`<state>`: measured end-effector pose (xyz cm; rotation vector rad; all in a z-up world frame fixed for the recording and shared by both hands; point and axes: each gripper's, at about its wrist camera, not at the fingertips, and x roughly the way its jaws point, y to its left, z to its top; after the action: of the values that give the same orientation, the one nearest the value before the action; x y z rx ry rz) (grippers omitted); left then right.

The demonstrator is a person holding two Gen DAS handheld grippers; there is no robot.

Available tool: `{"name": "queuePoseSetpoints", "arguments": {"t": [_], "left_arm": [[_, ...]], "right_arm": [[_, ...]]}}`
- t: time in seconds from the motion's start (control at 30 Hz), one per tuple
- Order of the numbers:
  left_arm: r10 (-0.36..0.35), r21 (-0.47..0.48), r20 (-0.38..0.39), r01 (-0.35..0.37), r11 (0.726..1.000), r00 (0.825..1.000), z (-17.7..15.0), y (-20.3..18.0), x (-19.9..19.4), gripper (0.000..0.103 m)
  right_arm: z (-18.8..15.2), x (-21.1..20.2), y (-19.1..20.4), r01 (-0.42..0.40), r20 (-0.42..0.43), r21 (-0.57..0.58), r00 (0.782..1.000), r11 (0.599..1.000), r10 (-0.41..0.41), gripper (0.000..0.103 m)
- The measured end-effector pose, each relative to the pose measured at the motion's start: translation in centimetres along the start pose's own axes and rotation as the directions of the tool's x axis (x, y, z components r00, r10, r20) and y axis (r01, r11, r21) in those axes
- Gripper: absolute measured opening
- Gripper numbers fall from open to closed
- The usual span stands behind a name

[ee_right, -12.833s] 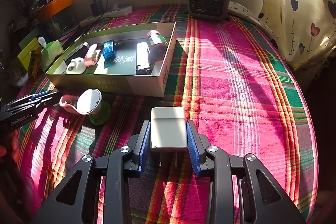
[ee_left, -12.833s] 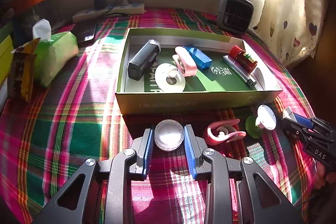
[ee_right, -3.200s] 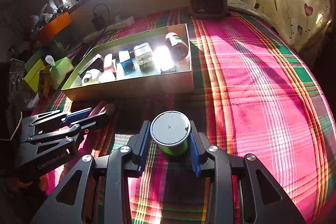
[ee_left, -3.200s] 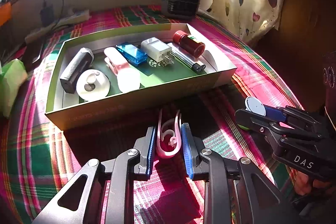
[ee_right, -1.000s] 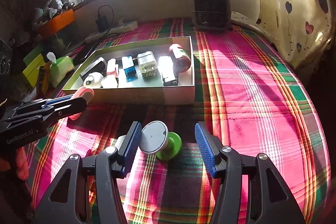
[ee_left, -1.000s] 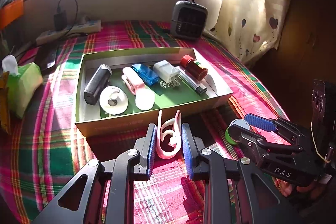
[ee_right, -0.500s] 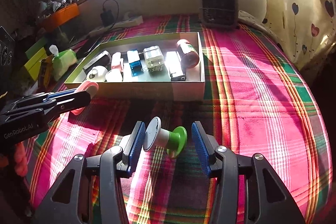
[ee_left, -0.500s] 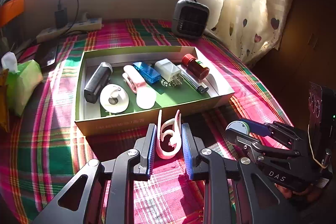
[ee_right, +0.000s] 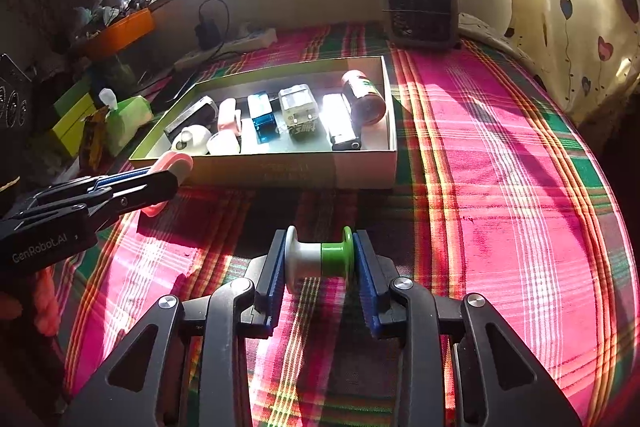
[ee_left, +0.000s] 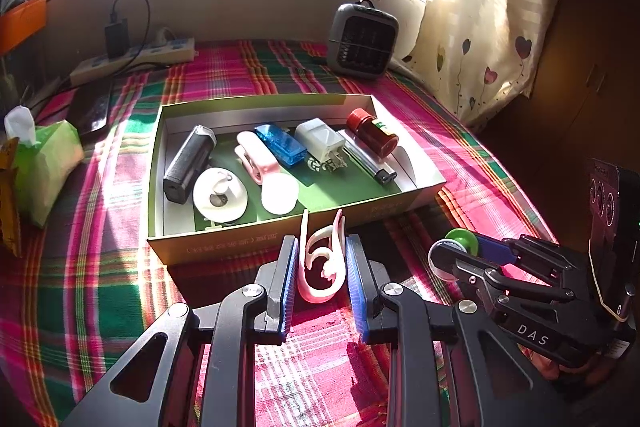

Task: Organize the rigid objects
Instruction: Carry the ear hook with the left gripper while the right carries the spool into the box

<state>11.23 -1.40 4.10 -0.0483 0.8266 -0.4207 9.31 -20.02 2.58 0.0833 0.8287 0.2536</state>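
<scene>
Right tongs (ee_right: 319,259) newly closed on spool (ee_right: 319,259), sideways; end-on in left view.

The left gripper (ee_left: 322,269), black with blue pads, points forward and downward, and its jaws are closed on a pink plastic clip (ee_left: 321,265) that stands upright between the pads. The right gripper (ee_right: 320,261), of the same black and blue build, also tilts downward. Its jaws have just been closing, and now they press a white and green plastic spool (ee_right: 319,258) by both flat ends.
</scene>
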Motion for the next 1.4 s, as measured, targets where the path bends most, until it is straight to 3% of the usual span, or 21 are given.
{"name": "queuePoseSetpoints", "arguments": {"t": [0.6, 0.93, 1.4], "left_arm": [[0.011, -0.024, 0.019, -0.011, 1.000, 1.000, 3.4, 1.6, 0.4, 0.023], [0.028, -0.038, 0.013, -0.028, 0.999, 1.000, 5.2, 3.0, 2.0, 0.023], [0.046, -0.065, -0.019, -0.047, 0.997, 0.999, 5.4, 4.5, 4.1, 0.023]], "right_arm": [[4.2, -0.4, 2.0, -0.051, 0.062, -0.067, 0.997, 0.996, 0.055, 0.033], [6.7, 3.1, 2.2, -0.063, 0.026, -0.063, 0.998, 0.996, 0.065, 0.033], [7.3, 6.7, 2.3, -0.048, -0.031, -0.079, 0.998, 0.996, 0.046, 0.033]]}}
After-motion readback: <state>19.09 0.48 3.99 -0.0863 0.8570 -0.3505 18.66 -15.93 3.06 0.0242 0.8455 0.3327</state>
